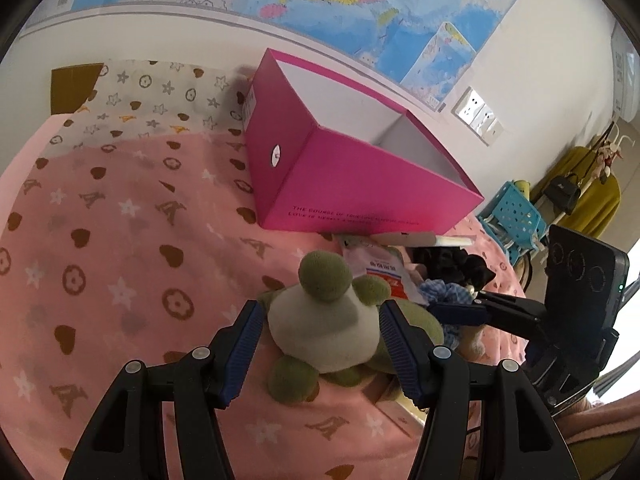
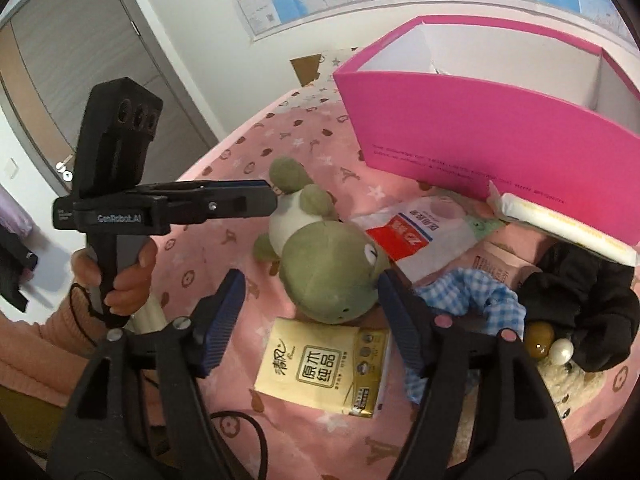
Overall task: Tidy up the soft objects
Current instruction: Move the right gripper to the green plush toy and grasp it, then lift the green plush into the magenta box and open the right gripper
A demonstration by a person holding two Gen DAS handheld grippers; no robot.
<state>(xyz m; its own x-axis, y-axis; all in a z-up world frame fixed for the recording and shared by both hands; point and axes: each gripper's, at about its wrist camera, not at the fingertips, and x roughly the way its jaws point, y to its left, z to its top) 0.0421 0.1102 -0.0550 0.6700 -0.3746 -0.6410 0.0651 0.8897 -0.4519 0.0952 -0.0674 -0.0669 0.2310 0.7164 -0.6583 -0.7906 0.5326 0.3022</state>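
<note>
Left gripper (image 1: 320, 344) nearest lens, jaws part-open, straddling plush frog (image 1: 324, 320) on pink blanket (image 1: 120, 220); pads beside frog's sides, contact unclear. Right gripper (image 2: 312, 320) open wide, nothing gripped, over frog's head and tissue pack (image 2: 320, 368). Pink box (image 1: 360, 168) empty, just beyond. Gingham cloth (image 2: 468, 292), black cloth (image 2: 580, 300) right of frog.

Plush frog (image 2: 320, 256) lies before box (image 2: 480, 136) (on blanket (image 2: 240, 152)).

The left gripper (image 1: 320, 344) tilts downward, its blue-padded fingers (image 1: 244, 344) parted partway. The right gripper (image 2: 308, 328) tilts downward too, fingers (image 2: 224, 320) spread wider. A hand (image 2: 120, 276) in a pink sleeve (image 2: 52, 344) grips the left gripper's handle.
</note>
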